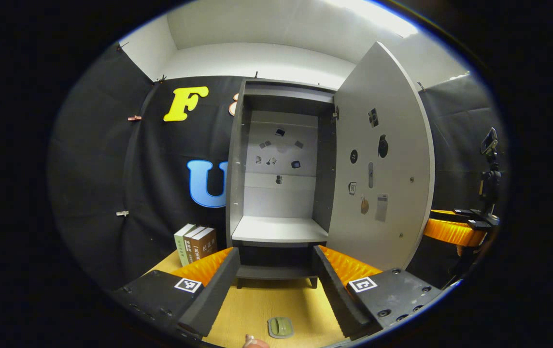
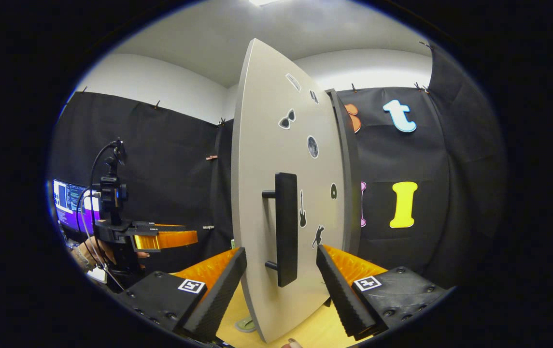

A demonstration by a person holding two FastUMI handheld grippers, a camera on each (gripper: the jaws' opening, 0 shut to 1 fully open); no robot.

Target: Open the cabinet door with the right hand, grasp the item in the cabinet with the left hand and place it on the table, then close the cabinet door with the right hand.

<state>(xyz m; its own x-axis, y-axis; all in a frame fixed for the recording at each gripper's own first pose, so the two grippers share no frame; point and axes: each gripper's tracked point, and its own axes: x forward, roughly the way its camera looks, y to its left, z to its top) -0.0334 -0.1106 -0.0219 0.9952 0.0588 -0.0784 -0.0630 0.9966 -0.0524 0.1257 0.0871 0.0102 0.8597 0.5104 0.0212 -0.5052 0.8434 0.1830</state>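
Note:
The grey cabinet (image 1: 242,159) stands with its door (image 1: 392,159) swung wide to the right, and its white shelf (image 1: 280,229) is bare. A small olive-green item (image 1: 280,327) lies on the wooden table (image 1: 257,304) in front of the cabinet, below my left gripper (image 1: 276,253), which is open with nothing in it. In the right gripper view the door's black handle (image 2: 286,229) stands between the spread fingers of my right gripper (image 2: 281,252), apart from both. An edge of the green item (image 2: 245,324) shows under the door (image 2: 266,159).
Three books (image 1: 195,243) stand on the table left of the cabinet. The right gripper (image 1: 450,231) shows beyond the door's edge. A hand (image 2: 97,249) holds the left gripper (image 2: 160,238) at far left, near a lit monitor (image 2: 68,198). A fingertip (image 1: 256,342) shows at the table's front.

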